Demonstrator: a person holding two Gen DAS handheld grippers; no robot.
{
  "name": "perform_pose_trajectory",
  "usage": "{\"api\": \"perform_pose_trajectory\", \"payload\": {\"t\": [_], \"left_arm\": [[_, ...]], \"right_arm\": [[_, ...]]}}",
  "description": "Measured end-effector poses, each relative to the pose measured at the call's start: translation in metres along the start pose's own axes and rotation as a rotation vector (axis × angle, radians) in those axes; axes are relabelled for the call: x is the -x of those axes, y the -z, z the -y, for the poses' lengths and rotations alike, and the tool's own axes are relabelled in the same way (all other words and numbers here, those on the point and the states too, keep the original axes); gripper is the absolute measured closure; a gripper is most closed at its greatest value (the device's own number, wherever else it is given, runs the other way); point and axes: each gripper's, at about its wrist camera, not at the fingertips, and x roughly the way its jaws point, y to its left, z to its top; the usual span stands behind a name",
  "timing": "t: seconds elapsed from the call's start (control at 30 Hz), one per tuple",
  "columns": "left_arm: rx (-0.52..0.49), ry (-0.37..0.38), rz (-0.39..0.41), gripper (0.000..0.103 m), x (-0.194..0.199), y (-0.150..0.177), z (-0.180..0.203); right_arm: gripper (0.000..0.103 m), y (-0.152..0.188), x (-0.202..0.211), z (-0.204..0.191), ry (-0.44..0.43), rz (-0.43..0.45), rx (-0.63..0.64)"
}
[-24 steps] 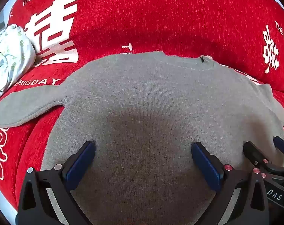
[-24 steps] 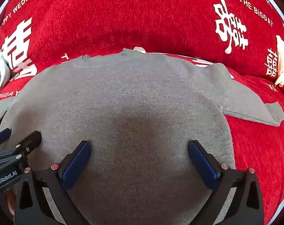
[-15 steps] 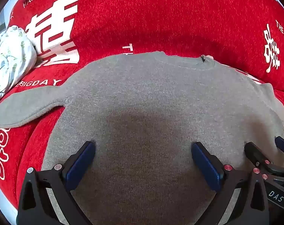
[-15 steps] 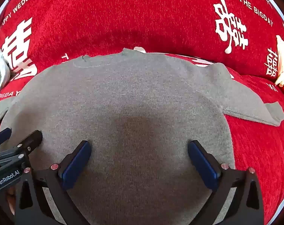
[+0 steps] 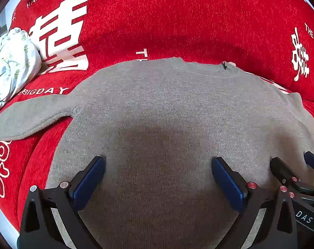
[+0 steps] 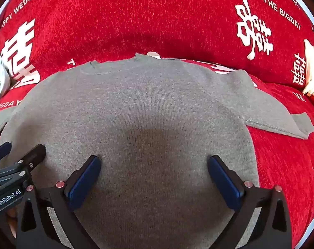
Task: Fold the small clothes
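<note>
Grey sweater (image 5: pixel 167 108) under (wide-spread) fingers (image 5: pixel 88 180)

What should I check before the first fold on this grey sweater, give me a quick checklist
1. Sweater lies flat, body spread without big wrinkles: ok.
2. Both sleeves out to the sides, left sleeve and right sleeve: ok.
3. Left gripper open, nothing between its jaws: ok.
4. Right gripper open, nothing between its jaws: ok.
5. Other things clear of the sweater, floral bundle lies beside the left sleeve tip: touching or not, cannot tell.
6. Bottom hem straight: cannot tell, it lies below both views.
</note>
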Motion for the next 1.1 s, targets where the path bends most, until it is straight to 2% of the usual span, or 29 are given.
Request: {"api": "perform_pose_trajectory", "payload": {"t": [0.93,1.1], "left_arm": [[0.014,-0.025,0.016,0.000,0.0046,0.0072,0.0001],[0.023,-0.029,-0.015,0.000,0.0046,0.0032,0.0009]], "right_arm": [[0.000,0.0027,-0.0008,-0.0044,0.017,0.010,0.004],[0.000,0.0007,-0.0011,-0.0033,0.010,-0.008,-0.002]]}}
